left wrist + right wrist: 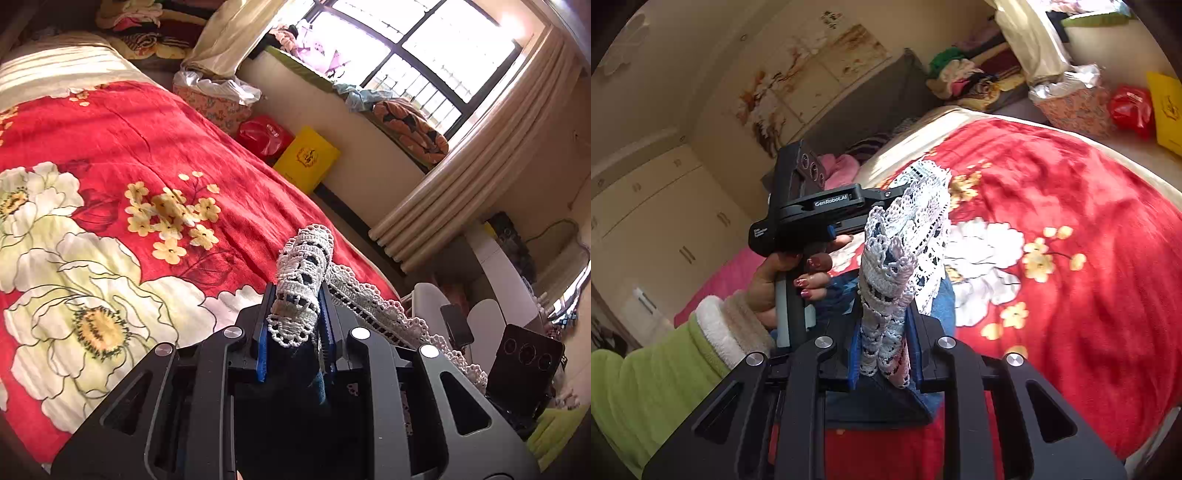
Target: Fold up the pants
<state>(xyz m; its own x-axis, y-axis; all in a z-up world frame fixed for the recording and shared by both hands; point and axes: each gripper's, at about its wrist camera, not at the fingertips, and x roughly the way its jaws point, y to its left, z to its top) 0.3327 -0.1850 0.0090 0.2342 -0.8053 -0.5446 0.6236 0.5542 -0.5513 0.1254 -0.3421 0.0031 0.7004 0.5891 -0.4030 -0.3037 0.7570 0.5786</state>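
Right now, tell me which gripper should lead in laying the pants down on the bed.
Neither clearly; marginally the left. Both the left gripper and right gripper are shut on the pants lace hem. The left looks out over open red blanket; they probably need to move together.

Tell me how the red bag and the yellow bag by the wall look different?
The red bag is shiny, crinkled and rounded; the yellow bag is flat, stiff and square-cornered. The yellow bag has a dark emblem on its front; the red bag shows only a small mark. Both sit together on the floor between the bed and the wall.
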